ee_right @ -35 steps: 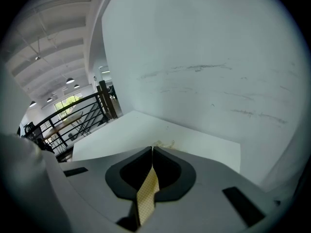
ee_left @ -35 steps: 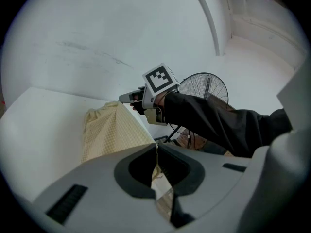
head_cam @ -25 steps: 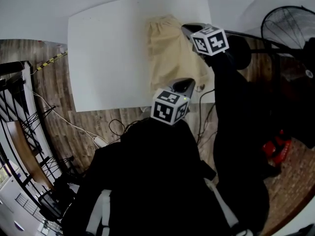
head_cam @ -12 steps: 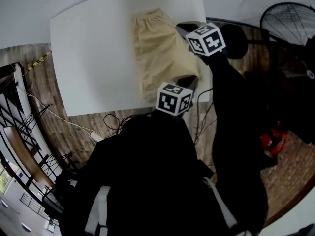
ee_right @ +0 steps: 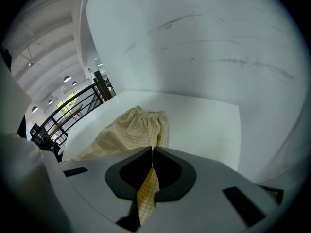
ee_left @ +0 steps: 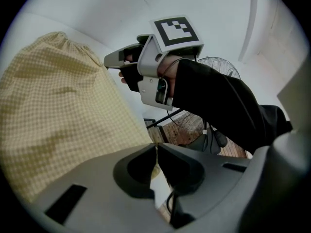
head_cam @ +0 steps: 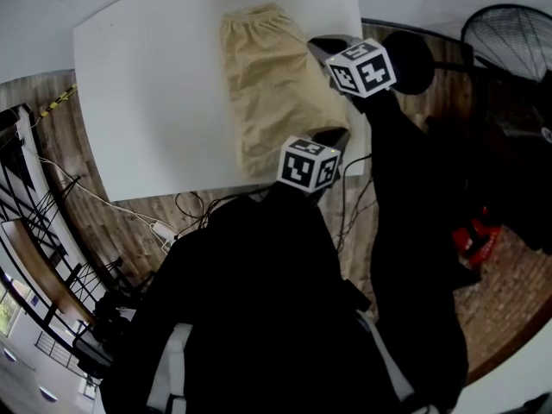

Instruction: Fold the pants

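Observation:
Pale yellow checked pants (head_cam: 267, 84) lie on the right part of the white table (head_cam: 147, 102), with the gathered waistband at the far end. My left gripper (head_cam: 335, 136) is at the pants' near right corner, shut on a thin edge of the cloth (ee_left: 156, 154). My right gripper (head_cam: 319, 47) is at the pants' right edge further back, shut on a fold of the fabric (ee_right: 148, 178). The left gripper view shows the pants (ee_left: 58, 106) spread to the left and the right gripper (ee_left: 111, 62) beyond them. The right gripper view shows the pants (ee_right: 131, 130) running off toward the waistband.
A black standing fan (head_cam: 509, 37) is to the right of the table. Cables (head_cam: 185, 210) and a white power strip (head_cam: 164, 229) lie on the wooden floor before the table's near edge. A black railing (head_cam: 26, 188) stands at the left. The table's left half (head_cam: 129, 76) is bare.
Both grippers have come down toward the table with the pants' right edge still held. The left gripper has drifted toward the table's near right corner. The pants lie lower and flatter.

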Action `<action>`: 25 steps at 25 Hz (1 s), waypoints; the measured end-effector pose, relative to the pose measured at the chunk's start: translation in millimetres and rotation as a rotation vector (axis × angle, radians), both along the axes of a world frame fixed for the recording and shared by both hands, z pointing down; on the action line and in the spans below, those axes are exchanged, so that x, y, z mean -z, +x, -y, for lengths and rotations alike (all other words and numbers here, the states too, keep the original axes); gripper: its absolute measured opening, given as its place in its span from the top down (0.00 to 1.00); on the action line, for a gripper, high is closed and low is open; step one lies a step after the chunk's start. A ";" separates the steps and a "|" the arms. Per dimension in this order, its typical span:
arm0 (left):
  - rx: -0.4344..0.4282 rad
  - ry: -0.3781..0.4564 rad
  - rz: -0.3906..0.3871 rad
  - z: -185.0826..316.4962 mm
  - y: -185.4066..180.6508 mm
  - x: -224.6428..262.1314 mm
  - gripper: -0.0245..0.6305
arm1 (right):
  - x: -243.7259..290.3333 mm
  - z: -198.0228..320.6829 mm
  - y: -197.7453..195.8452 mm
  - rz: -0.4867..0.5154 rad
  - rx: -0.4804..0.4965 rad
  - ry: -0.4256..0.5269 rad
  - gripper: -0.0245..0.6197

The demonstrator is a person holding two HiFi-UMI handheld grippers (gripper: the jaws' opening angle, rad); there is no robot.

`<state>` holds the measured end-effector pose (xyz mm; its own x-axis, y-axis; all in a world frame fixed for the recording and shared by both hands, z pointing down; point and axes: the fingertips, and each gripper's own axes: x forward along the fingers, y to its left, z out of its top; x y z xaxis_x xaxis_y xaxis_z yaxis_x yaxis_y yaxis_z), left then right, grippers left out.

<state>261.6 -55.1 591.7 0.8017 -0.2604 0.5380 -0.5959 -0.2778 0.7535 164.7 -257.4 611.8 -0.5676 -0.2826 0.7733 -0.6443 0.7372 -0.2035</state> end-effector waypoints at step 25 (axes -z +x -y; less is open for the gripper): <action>0.101 0.135 0.042 7.6 -88.7 41.8 0.80 | 74.0 -10.5 14.4 0.110 -0.190 0.117 0.80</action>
